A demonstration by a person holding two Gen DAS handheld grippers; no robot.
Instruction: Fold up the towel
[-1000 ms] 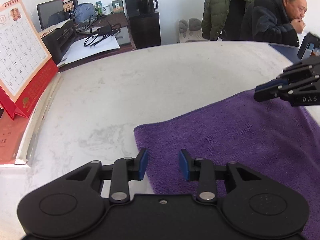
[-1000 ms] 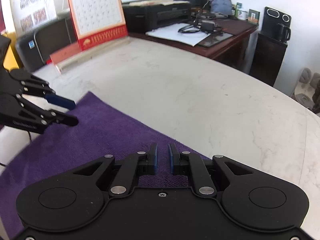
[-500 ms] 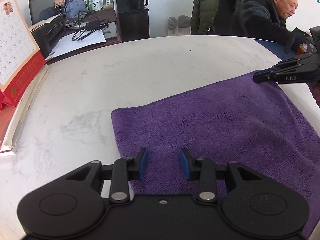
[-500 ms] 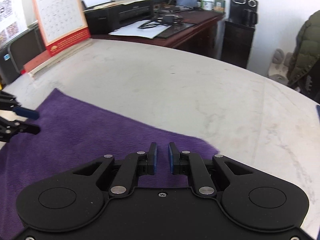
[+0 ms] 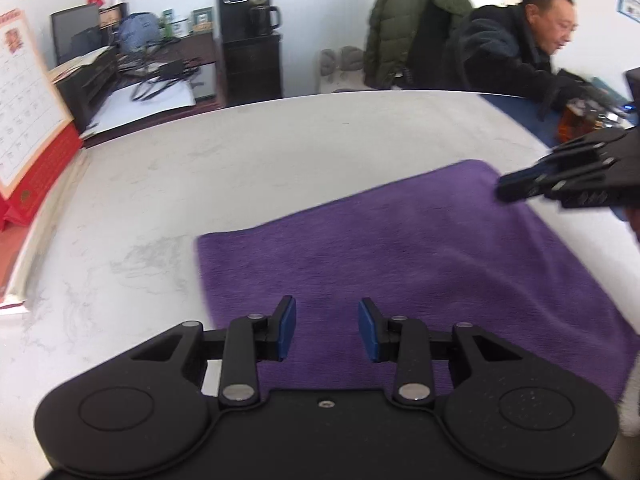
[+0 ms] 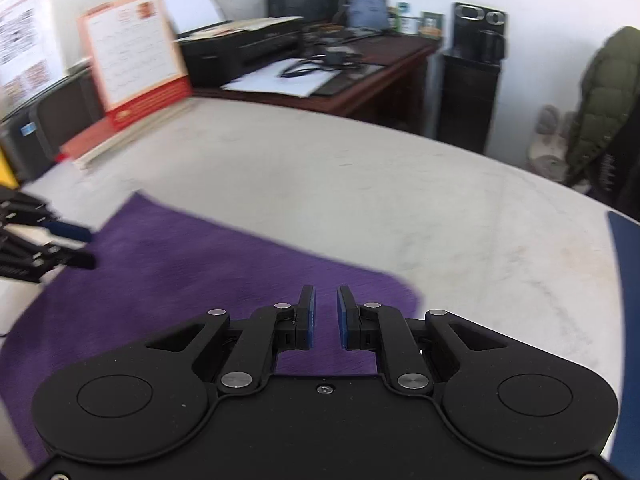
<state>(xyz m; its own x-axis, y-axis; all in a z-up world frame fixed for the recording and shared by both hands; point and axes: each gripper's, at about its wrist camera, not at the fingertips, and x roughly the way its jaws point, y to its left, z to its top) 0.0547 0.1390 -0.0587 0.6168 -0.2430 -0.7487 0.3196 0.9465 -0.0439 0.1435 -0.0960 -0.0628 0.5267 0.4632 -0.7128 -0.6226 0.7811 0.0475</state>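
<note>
A purple towel (image 5: 420, 248) lies flat on the white marble table (image 5: 240, 168); it also shows in the right wrist view (image 6: 180, 264). My left gripper (image 5: 327, 330) is open and empty, above the towel's near left part. My right gripper (image 6: 325, 316) is open with a narrow gap and empty, above the towel near its far right corner. The right gripper shows in the left wrist view (image 5: 520, 186) over the towel's far right edge. The left gripper shows in the right wrist view (image 6: 76, 246) at the towel's left side.
A red desk calendar (image 5: 28, 120) stands at the table's left edge on a book. A man in a dark jacket (image 5: 520, 48) sits at the far right by a blue mat (image 6: 624, 264). A desk with a printer (image 6: 248, 48) stands behind.
Both grippers have pulled back toward me, so more of the towel shows ahead of each. The towel lies flat as before. Jaw openings look unchanged.
</note>
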